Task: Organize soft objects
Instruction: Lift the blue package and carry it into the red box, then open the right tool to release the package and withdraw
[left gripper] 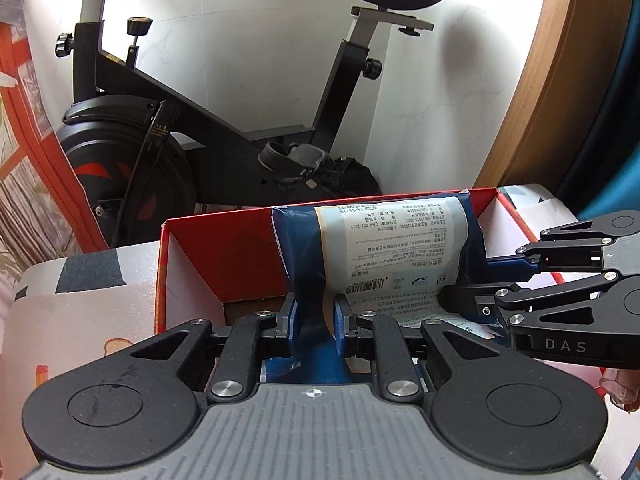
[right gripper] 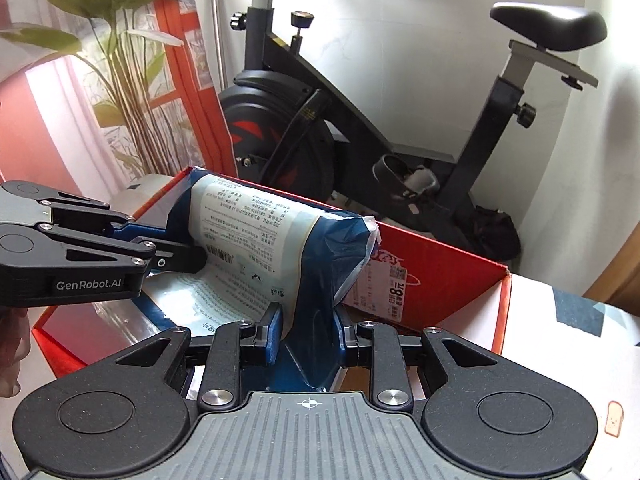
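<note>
A soft blue plastic pack with a pale printed label (left gripper: pixel 392 252) hangs over the open red cardboard box (left gripper: pixel 192 240). My left gripper (left gripper: pixel 316 320) is shut on the pack's near blue edge. My right gripper (left gripper: pixel 496 276) comes in from the right and pinches the pack's other end. In the right wrist view my right gripper (right gripper: pixel 308 328) is shut on the pack (right gripper: pixel 256 236), and my left gripper (right gripper: pixel 176 248) holds it from the left above the box (right gripper: pixel 440 280).
The box stands on a white patterned surface (left gripper: pixel 80 304). A black exercise bike (left gripper: pixel 192 120) with shoes at its base stands behind it against a white wall. A leafy plant (right gripper: pixel 120 60) and an orange frame stand at the left. A wooden panel (left gripper: pixel 540 80) is at the right.
</note>
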`<state>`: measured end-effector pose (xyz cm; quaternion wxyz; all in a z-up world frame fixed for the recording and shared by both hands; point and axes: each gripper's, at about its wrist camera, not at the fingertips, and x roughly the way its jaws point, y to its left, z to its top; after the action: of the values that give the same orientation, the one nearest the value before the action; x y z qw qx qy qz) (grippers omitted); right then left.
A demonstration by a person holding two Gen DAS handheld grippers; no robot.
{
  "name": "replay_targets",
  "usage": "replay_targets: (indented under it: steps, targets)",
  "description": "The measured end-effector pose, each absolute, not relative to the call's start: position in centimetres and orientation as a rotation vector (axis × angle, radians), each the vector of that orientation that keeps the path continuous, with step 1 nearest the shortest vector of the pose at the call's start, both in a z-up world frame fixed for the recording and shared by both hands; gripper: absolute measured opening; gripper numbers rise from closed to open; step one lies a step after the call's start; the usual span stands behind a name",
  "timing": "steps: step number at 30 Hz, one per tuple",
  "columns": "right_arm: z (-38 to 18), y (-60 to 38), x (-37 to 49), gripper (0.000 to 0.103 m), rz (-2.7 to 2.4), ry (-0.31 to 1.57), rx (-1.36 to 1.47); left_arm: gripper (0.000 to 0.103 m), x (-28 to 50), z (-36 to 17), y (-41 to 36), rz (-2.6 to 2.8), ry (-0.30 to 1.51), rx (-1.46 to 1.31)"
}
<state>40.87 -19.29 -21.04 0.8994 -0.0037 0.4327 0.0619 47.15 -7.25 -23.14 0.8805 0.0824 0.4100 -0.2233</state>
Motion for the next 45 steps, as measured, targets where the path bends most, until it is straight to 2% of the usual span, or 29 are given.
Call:
replay_targets:
  steps: [6, 11, 24, 28, 30, 31, 33, 35, 37, 39, 41, 45]
  targets:
    - [-22.9, -19.4, 42.1, 0.024, 0.114, 0.973, 0.042, 0.019, 48.0, -24.0, -7.5, -0.438, 0.91, 0.226]
    - [-23.5, -19.7, 42.2, 0.024, 0.095, 0.965, 0.052, 0.019, 48.4, -24.2, -8.3, -0.425, 0.9, 0.317]
    - [-24.2, -20.8, 42.5, 0.025, 0.012, 0.969, 0.086, 0.019, 48.0, -24.2, -8.9, -0.441, 0.883, 0.322]
    - [-23.5, -20.8, 41.9, 0.034, 0.006, 0.951, 0.084, 0.02, 47.2, -23.2, -8.6, -0.435, 0.86, 0.321]
    - [-22.8, -20.7, 41.4, 0.042, 0.006, 0.93, 0.084, 0.02, 46.5, -22.5, -8.4, -0.42, 0.839, 0.32]
    - [-22.5, -20.6, 41.2, 0.051, 0.008, 0.922, 0.081, 0.022, 46.2, -22.1, -8.1, -0.413, 0.829, 0.315]
    - [-21.7, -20.4, 40.4, 0.061, 0.015, 0.902, 0.087, 0.032, 45.4, -21.2, -7.7, -0.404, 0.812, 0.303]
    - [-20.9, -20.2, 39.6, 0.077, 0.033, 0.889, 0.111, 0.06, 44.2, -20.3, -7.2, -0.404, 0.792, 0.274]
    - [-20.2, -20.1, 38.9, 0.085, 0.042, 0.879, 0.137, 0.073, 42.9, -19.2, -6.4, -0.409, 0.766, 0.224]
    - [-19.3, -19.9, 38.0, 0.093, 0.041, 0.86, 0.142, 0.081, 41.7, -18.2, -5.8, -0.395, 0.738, 0.207]
    - [-18.4, -19.6, 37.1, 0.103, 0.034, 0.84, 0.145, 0.097, 40.3, -17.1, -5.3, -0.373, 0.695, 0.206]
    - [-16.3, -19.4, 34.8, 0.103, 0.012, 0.779, 0.151, 0.103, 37.3, -14.8, -4.3, -0.338, 0.623, 0.197]
